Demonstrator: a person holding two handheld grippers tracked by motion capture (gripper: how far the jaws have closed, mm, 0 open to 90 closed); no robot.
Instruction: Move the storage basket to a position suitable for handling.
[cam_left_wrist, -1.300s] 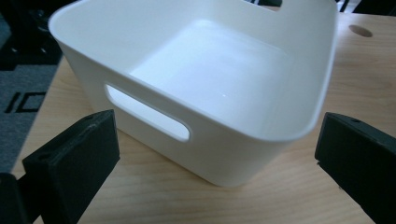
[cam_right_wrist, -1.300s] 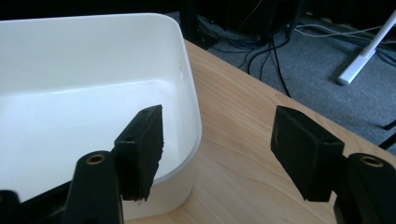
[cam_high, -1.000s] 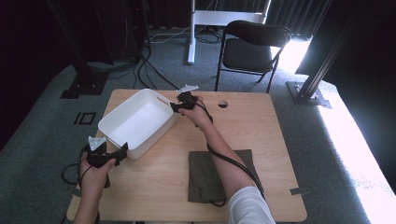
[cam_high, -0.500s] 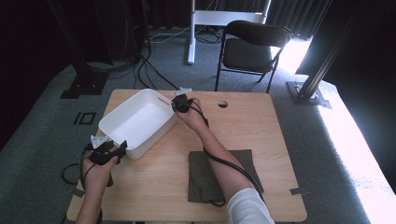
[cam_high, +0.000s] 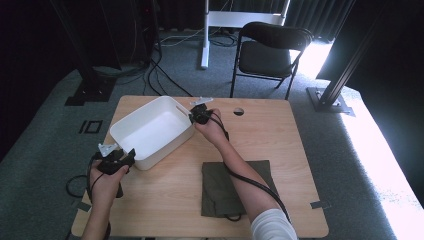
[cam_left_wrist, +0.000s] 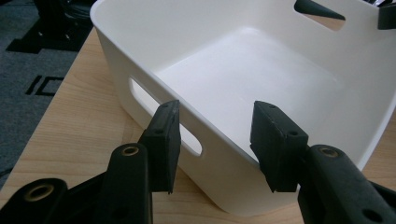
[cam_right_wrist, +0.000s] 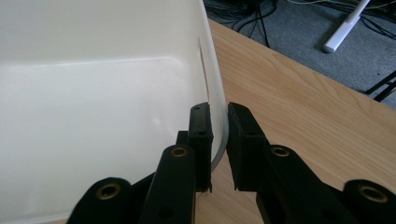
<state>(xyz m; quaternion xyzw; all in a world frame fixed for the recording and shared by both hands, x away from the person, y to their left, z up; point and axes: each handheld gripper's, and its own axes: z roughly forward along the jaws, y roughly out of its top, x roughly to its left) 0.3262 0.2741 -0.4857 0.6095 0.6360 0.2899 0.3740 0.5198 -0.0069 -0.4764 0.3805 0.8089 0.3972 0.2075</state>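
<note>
The left gripper (cam_high: 125, 159) sits at the near-left corner of the white bin (cam_high: 150, 131), its jaws spread wide and straddling the rim beside a handle slot (cam_left_wrist: 166, 122), one jaw outside the wall and one over the inside, gripping nothing yet. A second ago the bin's near corner lay closer to this gripper at the table's left edge; since then the bin has slid toward 1 o'clock, and the left hand has followed it up the table. The right gripper (cam_high: 199, 116), at the bin's far-right corner, has its jaws nearly closed on the thin white wall, pinching it from both sides, and has dragged that corner toward 12 o'clock. My reading is that the bin is being repositioned by its rim, with the left gripper about to clamp so both can carry it.

The bin rests empty on the left half of the wooden table (cam_high: 280, 135). A folded olive cloth (cam_high: 220, 187) lies at 5 o'clock from it, under the right forearm. Beyond the table, at 12 o'clock, stand a black folding chair (cam_high: 267, 52) on grey carpet, loose cables (cam_high: 160, 65), and dark curtains.
</note>
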